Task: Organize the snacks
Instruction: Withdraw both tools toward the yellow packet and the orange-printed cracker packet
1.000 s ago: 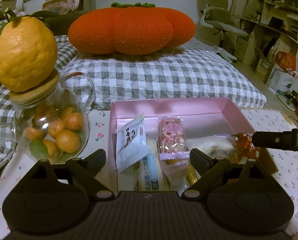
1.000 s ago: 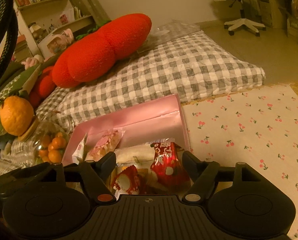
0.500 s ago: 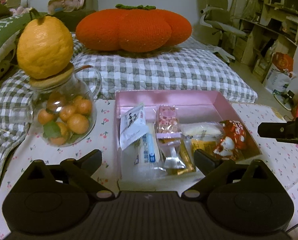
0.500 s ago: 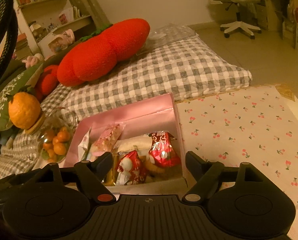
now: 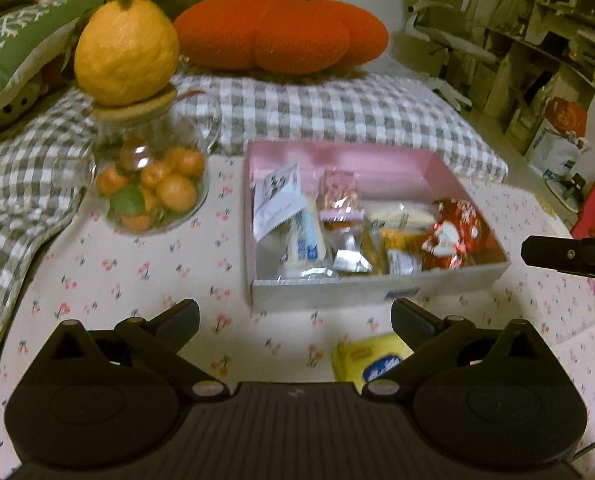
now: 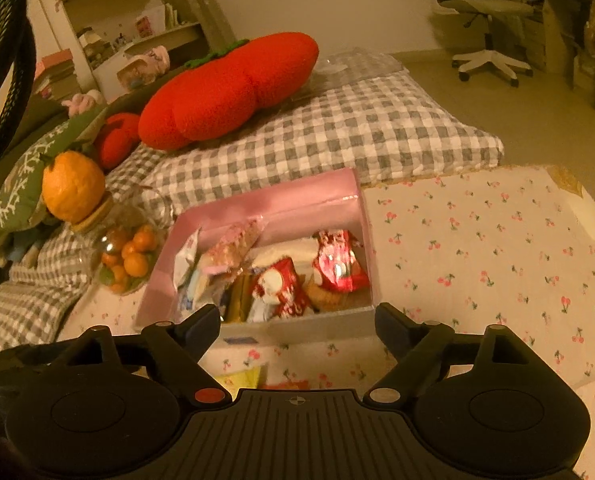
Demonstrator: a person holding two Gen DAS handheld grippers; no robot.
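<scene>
Both tongs sit clear of the pink box (image 5: 377, 152), on its near side, with bare cherry-print worktop (image 5: 137, 272) under them. The left tongs (image 5: 295, 318) have just been opening and now stand wide, nothing between the jaws. The right tongs (image 6: 297, 322) have been spreading too, also empty, with the box's near wall showing through the gap. To the right of the box the worktop lies open out to its edge; to the left there is a narrow strip before the glass jar (image 5: 153, 184). The box holds the snacks (image 5: 361, 228): white and blue packets on the left, a pink one in the middle, red wrappers (image 6: 309, 276) on the right. The jar holds small oranges, with a big citrus fruit (image 5: 125, 50) on its lid. Only the left view clearly shows the yellow packet (image 5: 367, 358) lying loose outside the box, just by the tongs' right finger; the right view catches only its corner.
</scene>
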